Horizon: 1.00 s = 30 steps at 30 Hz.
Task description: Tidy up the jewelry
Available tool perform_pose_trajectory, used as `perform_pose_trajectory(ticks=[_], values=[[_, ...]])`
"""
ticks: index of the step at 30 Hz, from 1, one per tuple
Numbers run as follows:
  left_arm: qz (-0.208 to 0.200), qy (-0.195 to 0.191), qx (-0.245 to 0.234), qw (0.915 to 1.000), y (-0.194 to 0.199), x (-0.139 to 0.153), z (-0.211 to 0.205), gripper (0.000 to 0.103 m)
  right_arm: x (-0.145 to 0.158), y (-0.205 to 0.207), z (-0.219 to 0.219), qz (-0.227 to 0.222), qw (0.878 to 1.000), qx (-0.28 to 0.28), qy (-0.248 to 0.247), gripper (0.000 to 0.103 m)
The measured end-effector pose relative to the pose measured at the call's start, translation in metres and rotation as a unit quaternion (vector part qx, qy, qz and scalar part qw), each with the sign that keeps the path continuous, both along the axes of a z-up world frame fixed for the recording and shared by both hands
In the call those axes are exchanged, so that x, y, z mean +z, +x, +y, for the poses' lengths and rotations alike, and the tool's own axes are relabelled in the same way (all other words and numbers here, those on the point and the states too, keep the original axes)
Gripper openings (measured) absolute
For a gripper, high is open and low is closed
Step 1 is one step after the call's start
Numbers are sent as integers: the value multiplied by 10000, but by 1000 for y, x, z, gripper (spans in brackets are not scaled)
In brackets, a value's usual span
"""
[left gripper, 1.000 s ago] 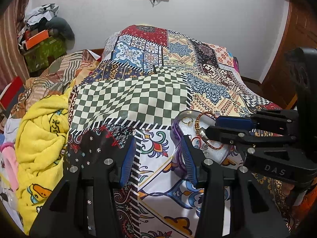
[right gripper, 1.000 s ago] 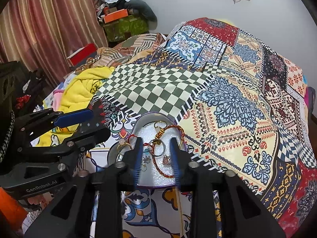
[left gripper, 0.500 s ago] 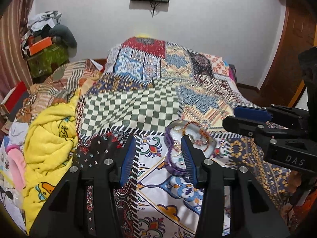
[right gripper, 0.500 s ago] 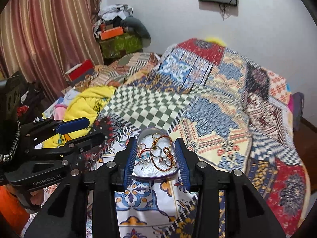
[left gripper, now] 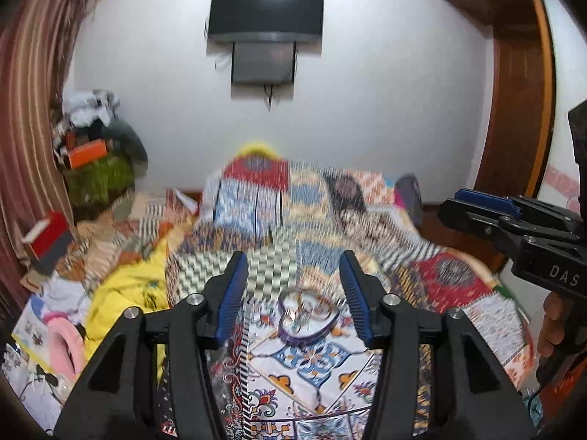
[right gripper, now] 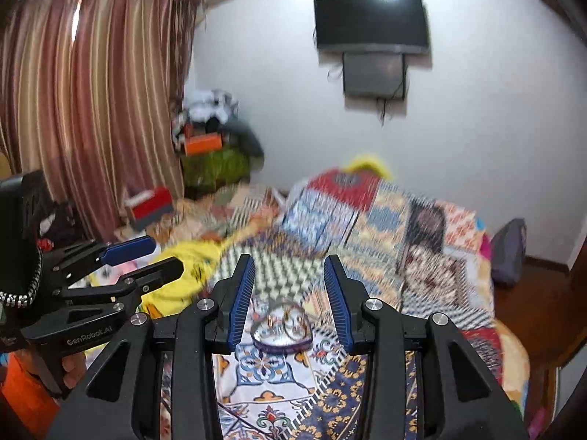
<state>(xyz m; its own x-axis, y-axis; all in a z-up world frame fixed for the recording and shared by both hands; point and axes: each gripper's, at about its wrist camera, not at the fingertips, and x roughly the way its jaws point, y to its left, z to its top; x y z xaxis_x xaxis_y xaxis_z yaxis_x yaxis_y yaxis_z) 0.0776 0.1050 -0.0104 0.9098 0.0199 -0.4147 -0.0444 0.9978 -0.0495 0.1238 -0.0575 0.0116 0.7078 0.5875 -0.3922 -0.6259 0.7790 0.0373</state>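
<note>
With both sets of fingers spread and empty, left gripper [left gripper: 293, 293] and right gripper [right gripper: 288, 291] held well above the bed, apart from the purple-rimmed tray [right gripper: 281, 344] of tangled bangles [right gripper: 291, 321] at lower centre. Judged between steps; next needs descending onto one piece. Beyond: patchwork quilt [right gripper: 367, 216], yellow blanket [left gripper: 124, 293], wall television [right gripper: 370, 22]. Nothing blocking, though blurred.

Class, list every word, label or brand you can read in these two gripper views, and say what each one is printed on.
"DAS": on the black body of the right gripper, seen in the left wrist view.
"GenRobot.AI": on the black body of the left gripper, seen in the right wrist view.
Dark print on the yellow blanket: too blurred to read.
Red box by the curtain: no readable text.
Nothing else is legible.
</note>
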Motion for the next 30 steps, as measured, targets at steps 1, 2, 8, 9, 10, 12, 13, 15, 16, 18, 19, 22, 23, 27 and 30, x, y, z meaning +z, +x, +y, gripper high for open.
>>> perform_pose_trajectory(ticks=[1, 2, 8, 9, 10, 12, 13, 15, 16, 18, 19, 22, 23, 27, 30], values=[[-135, 16, 10, 9999, -9, 7, -3, 54, 7, -10, -5, -121, 9999, -42, 76, 36], [-285, 36, 30, 9996, -19, 15, -6, 56, 11, -17, -7, -220, 9996, -83, 130, 36], [-971, 176, 166, 9950, -72, 44, -24, 67, 30, -64, -24, -831, 9948, -363, 458, 46], [-1079, 210, 210, 9937, -81, 47, -27, 69, 31, -70, -26, -902, 9938, -420, 489, 50], [-1153, 226, 244, 9928, -87, 49, -29, 74, 31, -75, -27, -976, 9927, -490, 515, 54], [-1340, 235, 351, 9901, -101, 52, -32, 87, 31, -79, -28, -1073, 9911, -580, 525, 61], [-1385, 228, 383, 9894, -106, 52, -32, 96, 30, -81, -28, -1129, 9901, -653, 524, 67], [-1485, 192, 487, 9875, -114, 53, -31, 102, 29, -85, -28, -1223, 9880, -786, 531, 78], [-1504, 174, 514, 9871, -118, 53, -31, 102, 28, -86, -29, -1251, 9870, -843, 554, 85], [-1499, 159, 539, 9871, -123, 53, -31, 102, 29, -88, -32, -1285, 9855, -942, 586, 91], [-1498, 161, 557, 9870, -124, 53, -30, 102, 29, -90, -33, -1296, 9849, -986, 584, 95], [-1497, 241, 655, 9863, -128, 52, -32, 102, 28, -92, -34, -1344, 9834, -1065, 591, 103], [-1485, 270, 675, 9862, -128, 51, -33, 102, 27, -92, -34, -1353, 9833, -1073, 581, 103], [-1413, 267, 663, 9874, -130, 48, -37, 102, 23, -93, -32, -1324, 9843, -1058, 488, 103], [-1394, 305, 695, 9873, -129, 47, -38, 102, 17, -98, -36, -1285, 9852, -1047, 433, 103]])
